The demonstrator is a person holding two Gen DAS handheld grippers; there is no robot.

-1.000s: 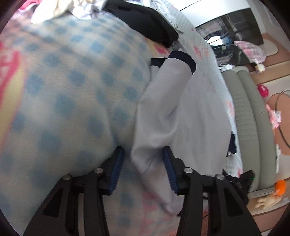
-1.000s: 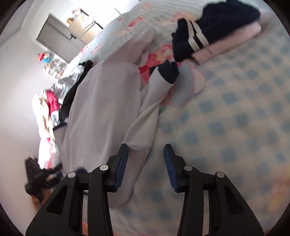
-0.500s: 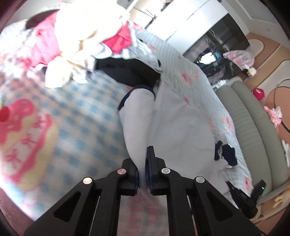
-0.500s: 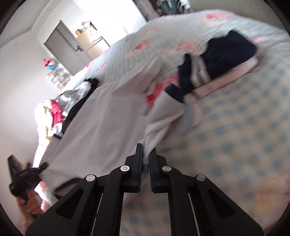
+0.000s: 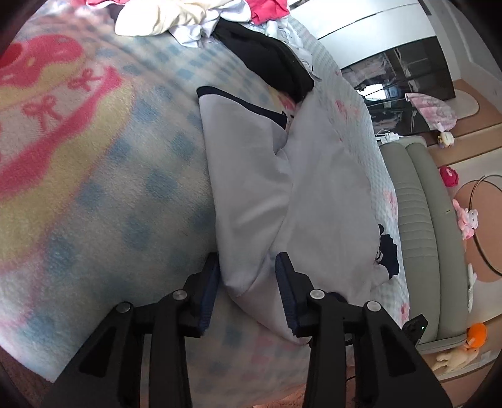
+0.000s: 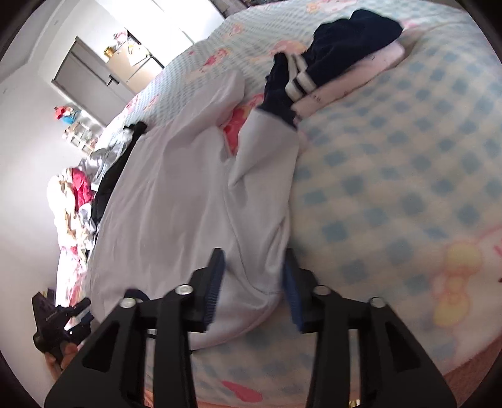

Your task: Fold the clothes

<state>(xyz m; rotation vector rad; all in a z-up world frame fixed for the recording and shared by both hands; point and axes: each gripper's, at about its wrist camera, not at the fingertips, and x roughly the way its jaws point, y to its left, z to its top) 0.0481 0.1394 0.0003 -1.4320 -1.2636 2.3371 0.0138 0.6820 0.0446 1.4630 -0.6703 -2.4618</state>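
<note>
A pale grey sweatshirt [image 5: 313, 194] with navy cuffs lies spread on the blue-checked blanket [image 5: 109, 194]. One sleeve [image 5: 248, 175] lies folded along its left side, navy cuff at the far end. My left gripper [image 5: 246, 282] is open, its jaws either side of that sleeve's near end. In the right wrist view the same sweatshirt [image 6: 169, 201] shows its other sleeve [image 6: 266, 175] lying along the right edge. My right gripper [image 6: 252, 279] is open too, straddling the sleeve's near fold. Neither holds cloth.
A heap of unfolded clothes [image 5: 200, 18] and a black garment [image 5: 266, 59] lie at the bed's far end. Folded navy and pink clothes [image 6: 342, 59] are stacked on the blanket. A grey sofa [image 5: 420, 219] runs beside the bed. The other gripper [image 6: 53, 317] shows, hand-held, at lower left.
Half a second ago both grippers were shut on the sleeves and raised. Now both have opened and sit low on the bed, with the sleeves lying released between their jaws.
</note>
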